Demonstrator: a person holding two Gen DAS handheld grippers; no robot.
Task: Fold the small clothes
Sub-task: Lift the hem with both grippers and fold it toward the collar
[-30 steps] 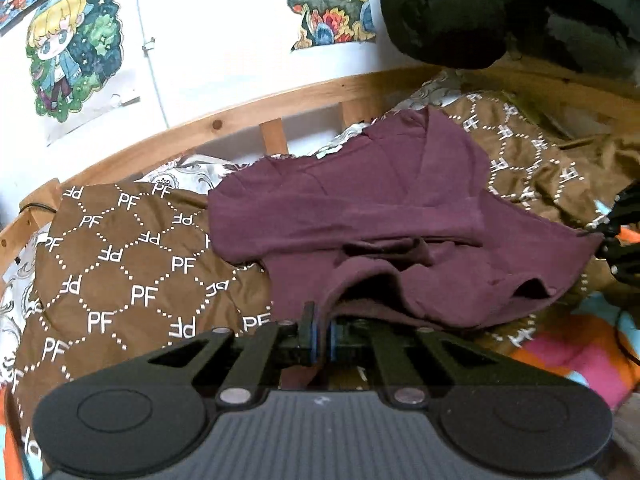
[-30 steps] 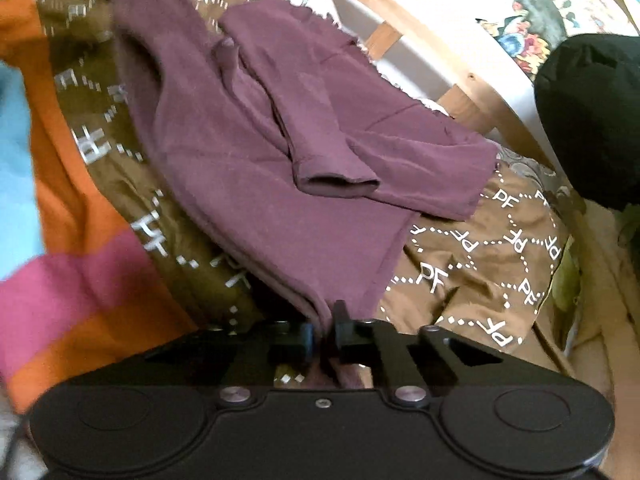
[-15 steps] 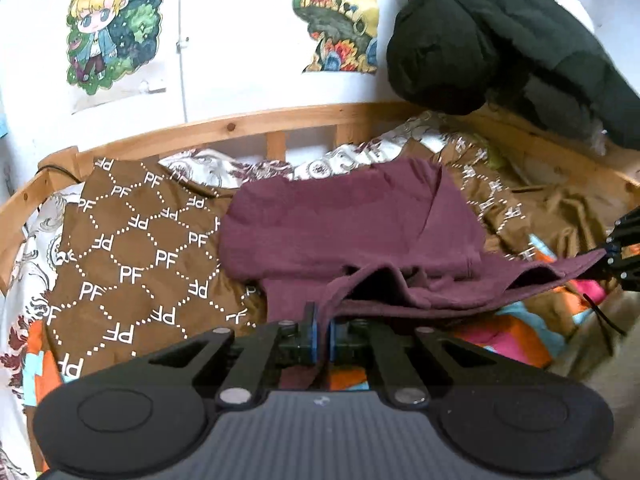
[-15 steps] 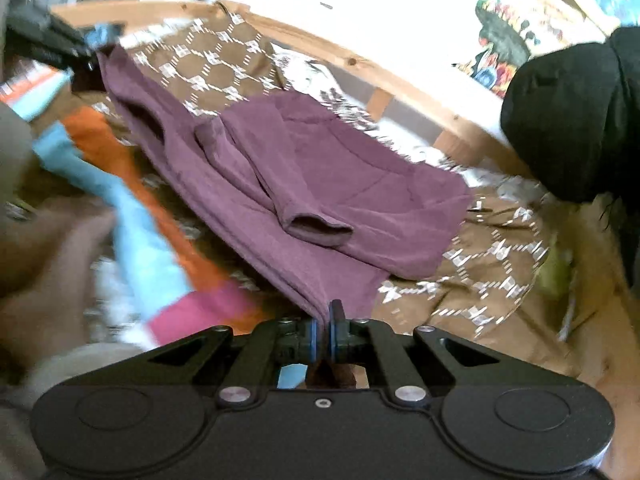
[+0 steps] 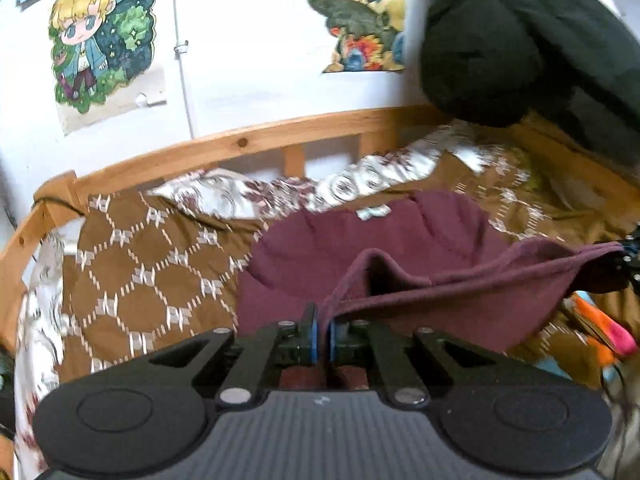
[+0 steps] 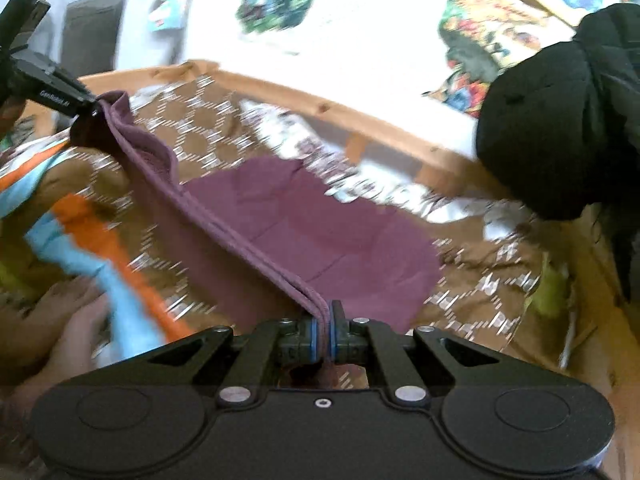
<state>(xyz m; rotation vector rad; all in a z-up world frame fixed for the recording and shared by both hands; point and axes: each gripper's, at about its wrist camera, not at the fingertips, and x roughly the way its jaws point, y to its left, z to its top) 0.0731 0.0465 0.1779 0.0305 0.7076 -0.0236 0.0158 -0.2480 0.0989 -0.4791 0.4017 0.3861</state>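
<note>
A maroon shirt (image 5: 360, 248) lies on the brown patterned bedspread (image 5: 152, 264), its near hem lifted and stretched taut between my grippers. My left gripper (image 5: 322, 334) is shut on one hem corner. My right gripper (image 6: 326, 334) is shut on the other corner. In the right wrist view the shirt (image 6: 320, 224) runs as a tight hem line up to the left gripper (image 6: 90, 106) at the upper left. The right gripper (image 5: 628, 252) shows at the right edge of the left wrist view. The far part of the shirt rests on the bed.
A wooden bed rail (image 5: 256, 144) curves along the wall behind the shirt. A black padded jacket (image 5: 520, 48) hangs at the upper right. A striped orange and blue blanket (image 6: 100, 240) lies at the near side. Posters (image 5: 100, 36) hang on the white wall.
Both grippers have lifted the shirt's near hem higher and pulled it taut. The folded sleeve seen earlier on top is now hidden behind the raised hem.
</note>
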